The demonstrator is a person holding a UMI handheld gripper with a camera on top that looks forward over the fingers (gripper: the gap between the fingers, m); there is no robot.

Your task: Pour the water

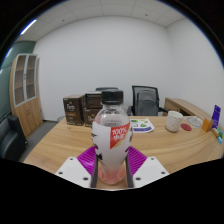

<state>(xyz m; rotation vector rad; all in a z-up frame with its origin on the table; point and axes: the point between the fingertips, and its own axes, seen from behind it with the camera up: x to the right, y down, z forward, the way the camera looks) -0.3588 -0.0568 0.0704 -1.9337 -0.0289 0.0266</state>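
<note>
- Two purple pads (88,157) pressed against the sides of a clear plastic bottle (113,140), one at each flank, no gap visible at either side.
- Gripper (112,165) closed to the bottle's width, holding it upright between the fingers.
- Bottle capped in white, wrapped in a red-and-white label reading "100%", pinkish toward the base; liquid level impossible to judge.
- Beneath and beyond the bottle, a long wooden table (60,145) running away from the fingers.
- On the far right of the table, a white cup (176,121) just beside an orange-topped object (190,124); well apart from the bottle.
- Between bottle and cup, a flat printed sheet (143,126) lying on the wood.
- Behind the bottle, dark brown boxes (80,107) stacked at the table's far end.
- Black office chair (146,101) beyond the table, against a white wall.
- Glass-fronted cabinet (26,92) off to the left side of the room.
</note>
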